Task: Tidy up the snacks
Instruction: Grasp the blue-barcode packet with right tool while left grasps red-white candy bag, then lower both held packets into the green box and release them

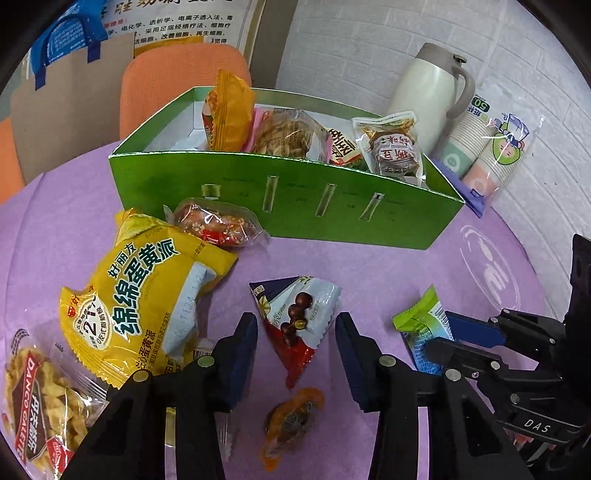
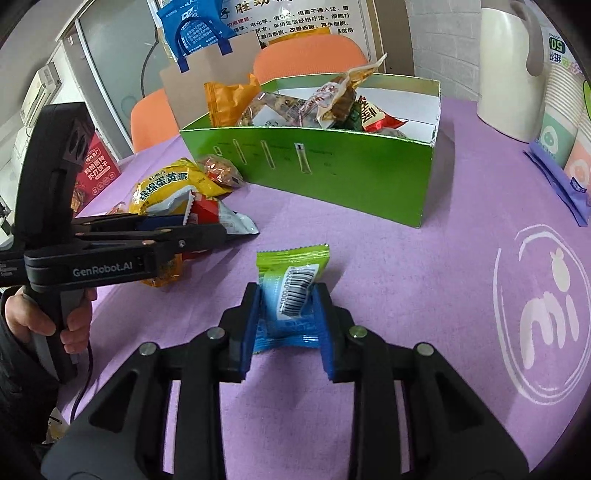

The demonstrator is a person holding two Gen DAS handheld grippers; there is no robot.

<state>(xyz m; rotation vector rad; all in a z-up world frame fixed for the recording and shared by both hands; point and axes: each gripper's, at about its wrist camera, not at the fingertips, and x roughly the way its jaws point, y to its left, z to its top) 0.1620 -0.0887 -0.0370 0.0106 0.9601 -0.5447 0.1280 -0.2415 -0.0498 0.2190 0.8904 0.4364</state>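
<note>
Snacks are partly sorted: several packets are already piled inside the green box [image 1: 280, 206]. In front of the box, the green-blue packet [image 2: 291, 295] is pinched by the right gripper [image 2: 286, 328]. The triangular packet [image 1: 295, 325] is straddled, untouched, by the left gripper [image 1: 297, 354]. The yellow pie bag [image 1: 147, 291] is left outside.

Purple tabletop [image 2: 424, 280] under my fingers, pale round logo [image 2: 543, 317] printed on it to the right. Ahead: white brick wall [image 1: 369, 48] w/ a poster [image 1: 184, 22] of Chinese text, orange chairs [image 1: 177, 70] pushed up to the far edge. Far left, glass partition [image 2: 110, 74] & a wall AC unit [image 2: 40, 92]. Even indoor light.
</note>
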